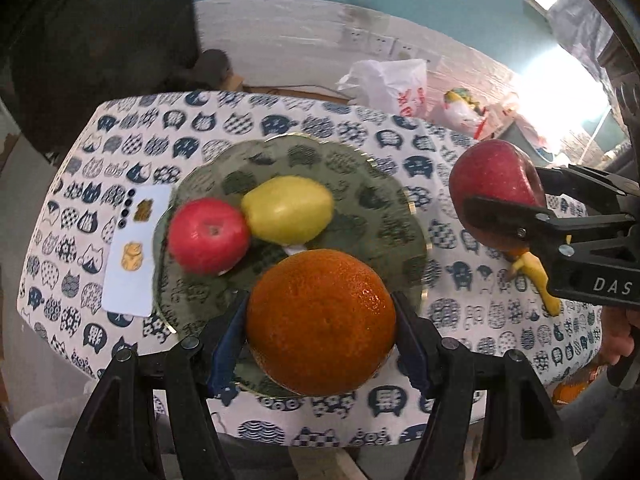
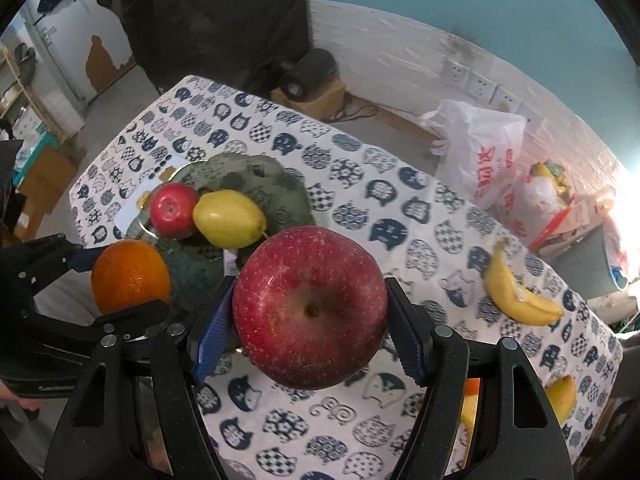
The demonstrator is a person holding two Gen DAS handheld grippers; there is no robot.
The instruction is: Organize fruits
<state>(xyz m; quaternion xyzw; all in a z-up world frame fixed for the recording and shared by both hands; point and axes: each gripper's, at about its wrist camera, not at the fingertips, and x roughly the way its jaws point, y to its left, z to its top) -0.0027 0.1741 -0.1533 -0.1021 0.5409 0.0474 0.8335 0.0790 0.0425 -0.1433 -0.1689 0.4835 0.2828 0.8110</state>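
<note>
Left gripper (image 1: 320,328) clenched on the orange (image 1: 320,322), held over the near rim of the green plate (image 1: 384,184). Right gripper (image 2: 310,316) grasps the large red apple (image 2: 310,306) above the cat-print tablecloth (image 2: 400,208), beside the plate. On the plate: small red apple (image 1: 208,236) touching a yellow pear-like fruit (image 1: 288,209). Left wrist view alone shows a white card (image 1: 134,256) at the plate's left edge clearly. Right wrist view alone shows the whole banana (image 2: 516,292) and another yellow fruit (image 2: 562,396) near the table edge.
</note>
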